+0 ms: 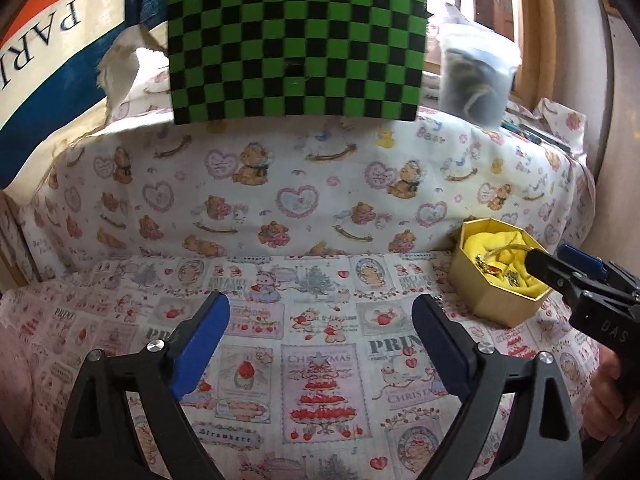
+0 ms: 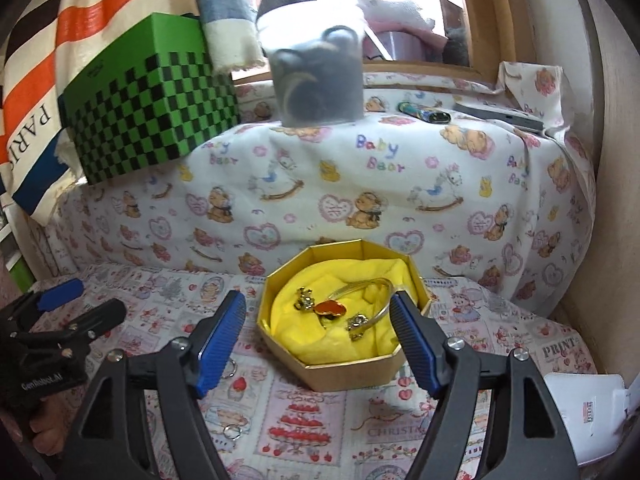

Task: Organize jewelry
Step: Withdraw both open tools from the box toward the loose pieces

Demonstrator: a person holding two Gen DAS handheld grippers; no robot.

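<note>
So the jewelry box (image 2: 352, 364) is a gold octagon, no lid on it, lined with crumpled yellow cloth (image 2: 352, 340). From my right tongs (image 2: 318, 338) it sits dead ahead at 12 o'clock on the table (image 2: 312, 432), which has a Christmas print cloth over it. Inside: a thin gold bangle (image 2: 370, 286) curving along the 2 o'clock side, an orange heart-shaped piece (image 2: 330, 308) in the middle, a small gold charm (image 2: 304, 300) at 10 o'clock and a sparkly bit (image 2: 356, 322) at 5 o'clock. Two little rings (image 2: 232, 432) lie on the cloth outside the box, near 7 o'clock. My right tongs are spread wide with nothing in them, tips either side of the box's near edge. Left tongs (image 1: 320, 340) are also wide apart and empty, over bare cloth, box at their 2 o'clock.
</note>
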